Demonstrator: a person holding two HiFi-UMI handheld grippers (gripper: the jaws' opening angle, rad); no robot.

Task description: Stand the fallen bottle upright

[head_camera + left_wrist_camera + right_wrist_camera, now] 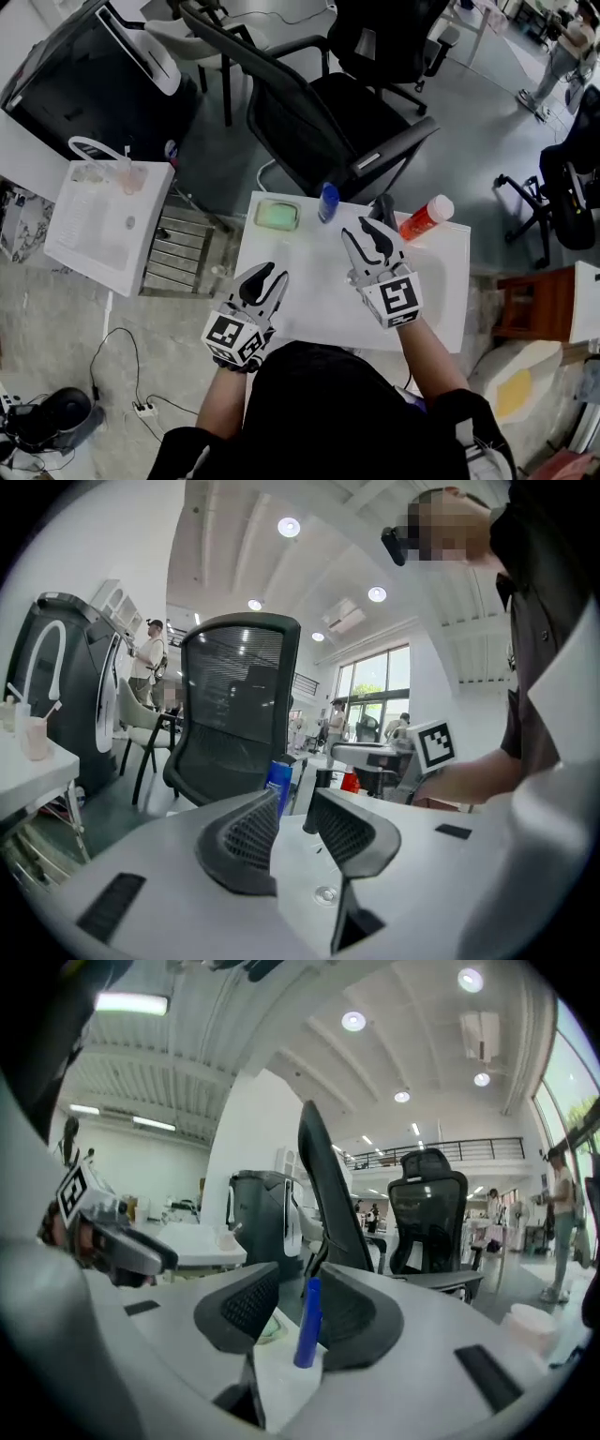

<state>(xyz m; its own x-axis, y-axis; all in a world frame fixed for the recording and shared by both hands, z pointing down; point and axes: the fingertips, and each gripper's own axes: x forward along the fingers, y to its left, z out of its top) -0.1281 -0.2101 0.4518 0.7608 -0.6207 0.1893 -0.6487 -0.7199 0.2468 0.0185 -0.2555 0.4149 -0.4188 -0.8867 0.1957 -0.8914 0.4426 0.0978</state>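
The white table (309,309) fills the middle of the head view, with a black mesh office chair (319,112) pushed up against its far edge. Both tools hover over the near half of the tabletop.

The left gripper (274,273) sits low on the near-left. Its jaws are set a little apart with only bare tabletop in the gap, so it holds nothing. The right gripper (353,227) is further forward and aimed at the far edge, jaws likewise part-way apart. In its own view the blue bottle (307,1321) shows through the gap, but from above that bottle (328,201) stands clear beyond the tips, so nothing is gripped.

A green sponge-like pad (277,214) lies at the far-left corner, out of the way.

Now the target: the orange bottle with the white cap (425,217) lies on its side at the far-right edge, cap pointing outward, untouched. It looks like the right tool's job, being the nearer one. A small dark upright object (382,206) stands between that tool and the bottle, so the reach probably has to go around it.
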